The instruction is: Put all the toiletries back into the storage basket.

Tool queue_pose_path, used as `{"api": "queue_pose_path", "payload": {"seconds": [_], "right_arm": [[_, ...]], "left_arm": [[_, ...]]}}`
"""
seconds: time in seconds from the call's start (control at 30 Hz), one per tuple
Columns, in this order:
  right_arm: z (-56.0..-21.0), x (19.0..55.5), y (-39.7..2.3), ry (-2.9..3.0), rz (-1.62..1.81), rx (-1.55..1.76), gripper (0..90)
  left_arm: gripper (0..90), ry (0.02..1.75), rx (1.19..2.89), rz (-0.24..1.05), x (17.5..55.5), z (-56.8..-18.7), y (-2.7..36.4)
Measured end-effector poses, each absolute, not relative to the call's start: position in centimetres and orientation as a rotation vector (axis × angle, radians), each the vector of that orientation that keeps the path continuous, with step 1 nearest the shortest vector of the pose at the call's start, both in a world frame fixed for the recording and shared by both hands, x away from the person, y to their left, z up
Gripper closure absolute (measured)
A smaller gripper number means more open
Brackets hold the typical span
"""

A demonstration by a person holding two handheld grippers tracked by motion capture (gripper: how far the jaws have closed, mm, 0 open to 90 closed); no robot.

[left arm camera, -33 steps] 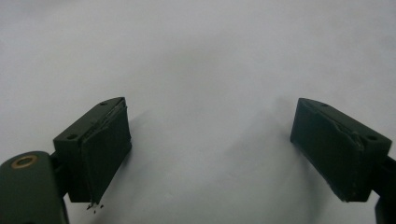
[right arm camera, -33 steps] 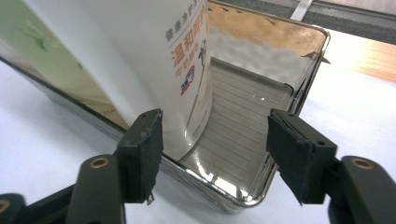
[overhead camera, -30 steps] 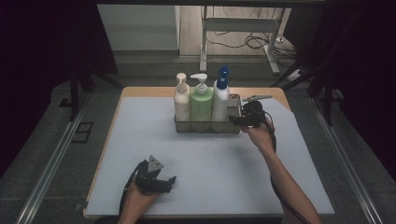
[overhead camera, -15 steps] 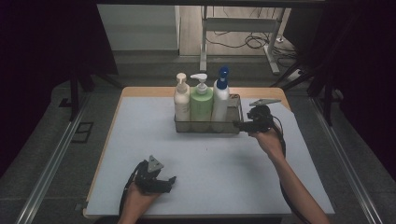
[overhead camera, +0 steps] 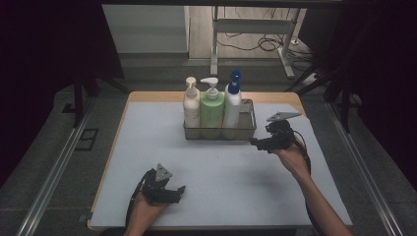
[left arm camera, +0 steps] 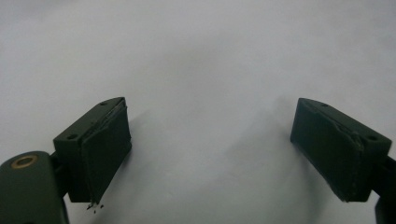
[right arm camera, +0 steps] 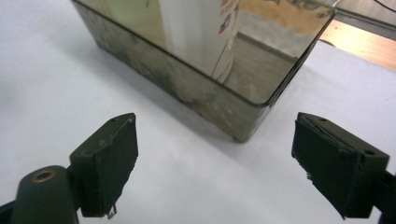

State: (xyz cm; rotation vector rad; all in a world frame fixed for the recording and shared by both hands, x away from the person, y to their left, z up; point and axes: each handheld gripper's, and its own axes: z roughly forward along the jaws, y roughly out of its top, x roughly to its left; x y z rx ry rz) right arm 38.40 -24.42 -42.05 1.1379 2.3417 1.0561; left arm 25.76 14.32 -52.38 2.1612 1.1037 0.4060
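I am resting my left tongs (overhead camera: pixel 169 192) released on the white surface (overhead camera: pixel 221 167), my right tongs (overhead camera: pixel 259 143), just opening and empty, beside the metal basket (right arm camera: pixel 210 100) at the far edge, risking clipping its corner and rocking the white pump bottle (overhead camera: pixel 232 105).

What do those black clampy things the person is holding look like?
Each black two-jaw tool, left and right, has two blocky jaws with flat, scuffed pads, a grey three-cornered plate on top and a black cable trailing behind. The forearms are bare, no sleeves.
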Motion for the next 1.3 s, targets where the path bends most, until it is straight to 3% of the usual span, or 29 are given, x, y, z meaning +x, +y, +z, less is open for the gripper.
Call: {"api": "queue_pose_path", "payload": {"seconds": [0.3, 0.77, 1.3], "right_arm": [[-42.2, 36.6, -25.0, 2.369, 1.044, 1.091, 12.1], [-43.2, 33.7, -26.6, 2.386, 0.978, 1.047, 1.9], [-46.2, 30.9, -28.0, 2.391, 0.954, 1.05, 1.2]], "left_arm": [[11.9, 1.107, 2.155, 0.404, 25.8, -52.4, 14.3], [11.8, 1.107, 2.154, 0.404, 25.8, -52.4, 14.3], [11.9, 1.104, 2.161, 0.407, 25.8, -52.4, 14.3]]}}
